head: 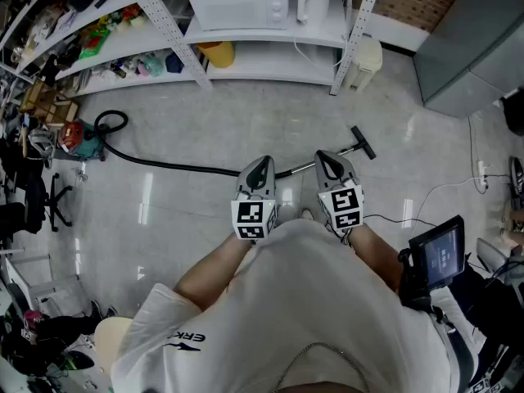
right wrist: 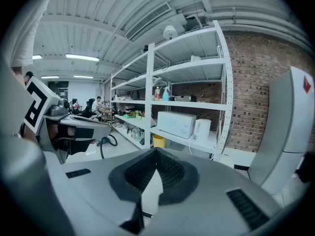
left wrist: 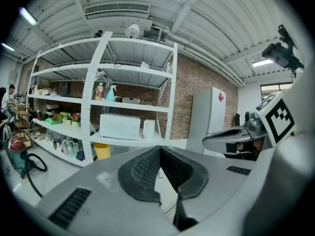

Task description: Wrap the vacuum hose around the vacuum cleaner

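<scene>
A red and teal vacuum cleaner (head: 79, 138) stands on the floor at the far left. Its black hose (head: 164, 164) loops beside it, then runs right along the floor into a metal wand (head: 304, 167) that ends in a black floor head (head: 362, 142). Both grippers are held side by side in front of the person, above the wand. My left gripper (head: 260, 164) is shut with nothing in it, and so is my right gripper (head: 327, 159). In the left gripper view the vacuum cleaner (left wrist: 16, 154) and hose (left wrist: 33, 170) sit far off at the lower left.
White shelving (head: 270, 35) with a microwave (head: 241, 6) and a yellow bucket (head: 217, 53) runs along the back. A grey cabinet (head: 467, 39) is at the back right. Thin cables (head: 426, 193) cross the floor at right, near a small screen (head: 439, 252). An office chair (head: 47, 199) stands at left.
</scene>
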A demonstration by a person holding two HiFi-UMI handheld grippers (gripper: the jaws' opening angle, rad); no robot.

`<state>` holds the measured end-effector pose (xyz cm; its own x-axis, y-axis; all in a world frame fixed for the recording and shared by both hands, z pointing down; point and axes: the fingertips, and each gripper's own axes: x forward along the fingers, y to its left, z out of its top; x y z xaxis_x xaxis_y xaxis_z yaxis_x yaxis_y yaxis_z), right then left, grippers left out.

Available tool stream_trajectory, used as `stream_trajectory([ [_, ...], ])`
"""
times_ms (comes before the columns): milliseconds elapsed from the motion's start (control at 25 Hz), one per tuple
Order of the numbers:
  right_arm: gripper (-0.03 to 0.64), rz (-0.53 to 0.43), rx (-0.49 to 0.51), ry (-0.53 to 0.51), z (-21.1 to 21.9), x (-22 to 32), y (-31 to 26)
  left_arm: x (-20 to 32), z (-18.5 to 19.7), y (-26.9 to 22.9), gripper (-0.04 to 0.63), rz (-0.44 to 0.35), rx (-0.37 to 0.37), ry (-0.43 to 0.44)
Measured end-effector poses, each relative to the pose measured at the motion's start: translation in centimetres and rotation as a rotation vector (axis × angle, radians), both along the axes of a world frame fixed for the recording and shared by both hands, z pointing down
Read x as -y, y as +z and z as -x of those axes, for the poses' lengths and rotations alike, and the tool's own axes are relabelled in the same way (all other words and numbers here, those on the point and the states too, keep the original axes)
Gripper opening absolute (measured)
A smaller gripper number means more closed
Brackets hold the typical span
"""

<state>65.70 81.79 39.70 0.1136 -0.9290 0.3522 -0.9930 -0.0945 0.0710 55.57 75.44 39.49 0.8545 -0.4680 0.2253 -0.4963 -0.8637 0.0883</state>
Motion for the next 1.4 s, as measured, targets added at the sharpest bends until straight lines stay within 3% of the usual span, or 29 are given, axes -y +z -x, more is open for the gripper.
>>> stream_trajectory([
  [480, -0.005, 0.009, -0.005, 0.023, -0.8, 0.5, 0.5, 0.9, -0.2, 0.8, 0.003, 0.028, 0.014, -0.003],
  [840, -0.005, 0.073, 0.015, 0.022, -0.8, 1.1, 2.8, 1.8, 0.6, 3.8, 0.003, 0.075, 0.078, 0.008],
  [1400, -0.005, 0.244, 0.076, -0.030, -2.2, 2.6, 13.4, 3.7, -1.1, 13.1, 0.003, 0.181, 0.215, -0.019],
])
